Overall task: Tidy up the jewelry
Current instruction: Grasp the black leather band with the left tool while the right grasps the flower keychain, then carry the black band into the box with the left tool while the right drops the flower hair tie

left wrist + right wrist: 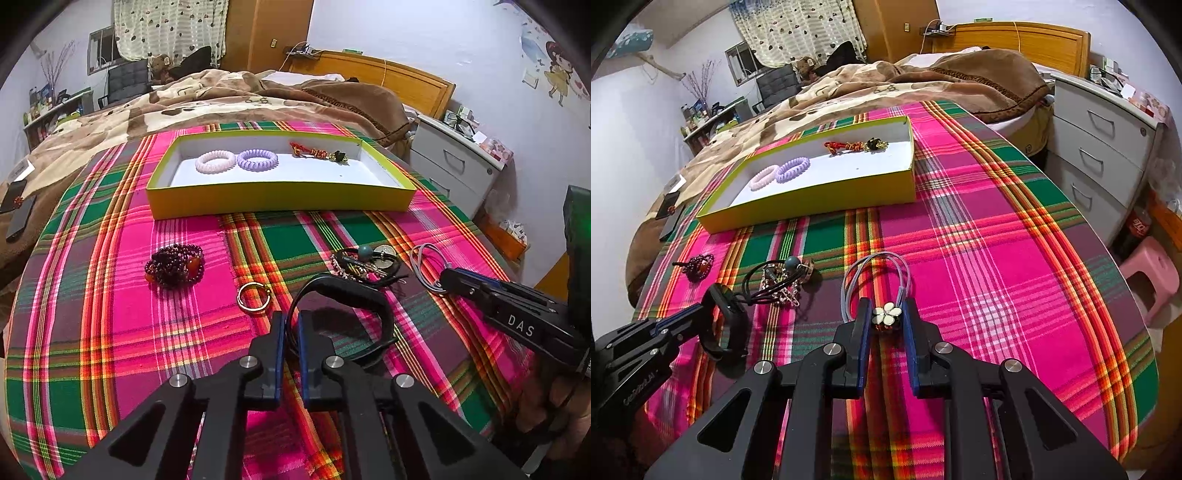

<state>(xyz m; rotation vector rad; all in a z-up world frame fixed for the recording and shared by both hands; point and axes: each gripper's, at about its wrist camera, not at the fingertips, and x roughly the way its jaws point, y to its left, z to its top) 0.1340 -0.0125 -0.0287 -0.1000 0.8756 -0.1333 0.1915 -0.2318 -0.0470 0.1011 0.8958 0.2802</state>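
Note:
A yellow tray [280,201] [812,212] at the far side of the plaid cloth holds a pink coil tie [215,161], a purple coil tie [257,159] and a red braided charm [310,151]. My left gripper [290,325] is shut on a black wristband [354,295], also seen in the right wrist view [726,321]. My right gripper [886,314] is shut on a flower hair tie [886,313] with grey loops [875,273]. A dark bead bracelet [175,266], a gold ring [254,297] and a tangle of jewelry [364,262] lie on the cloth.
The table is covered by a pink and green plaid cloth [997,240]. A bed with a brown blanket [221,99] lies behind it. A white drawer unit [1100,147] and a pink stool [1152,273] stand to the right. The right gripper [447,280] sits right of the tangle.

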